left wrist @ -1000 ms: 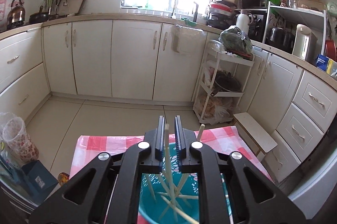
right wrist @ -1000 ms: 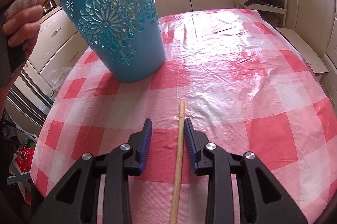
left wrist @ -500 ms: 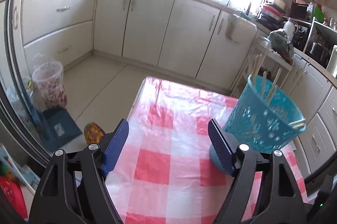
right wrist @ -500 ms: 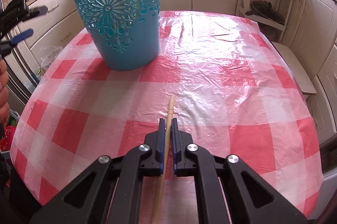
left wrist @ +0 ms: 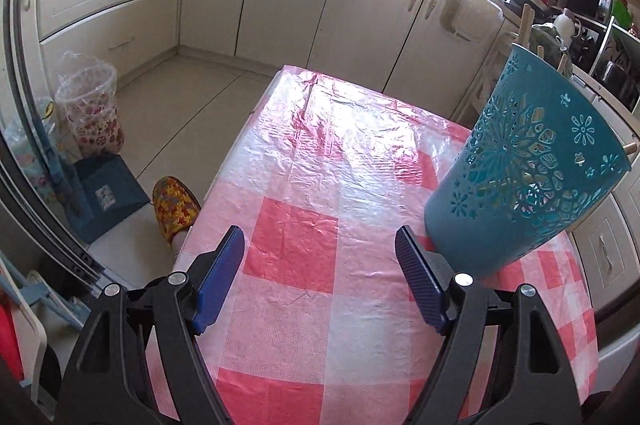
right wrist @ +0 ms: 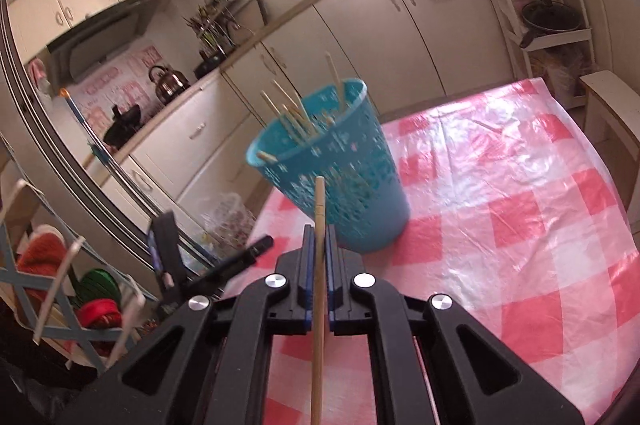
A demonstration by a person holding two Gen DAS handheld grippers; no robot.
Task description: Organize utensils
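Chopstick (right wrist: 319, 289), light, stiff and slick, sits pinched mid-shaft in my right gripper (right wrist: 318, 241) fingers above the bench (right wrist: 520, 209), near the basket (right wrist: 340, 185); left gripper (left wrist: 320, 281) fingers gape empty.

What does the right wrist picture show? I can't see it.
The right gripper is shut on a wooden chopstick, pointing at a blue basket of chopsticks on a red-checked table in a kitchen.

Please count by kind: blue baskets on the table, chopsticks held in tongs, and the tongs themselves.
Blue basket: 1
Chopstick held in right tongs: 1
Tongs: 2, left tongs open, right tongs shut
Total: 4
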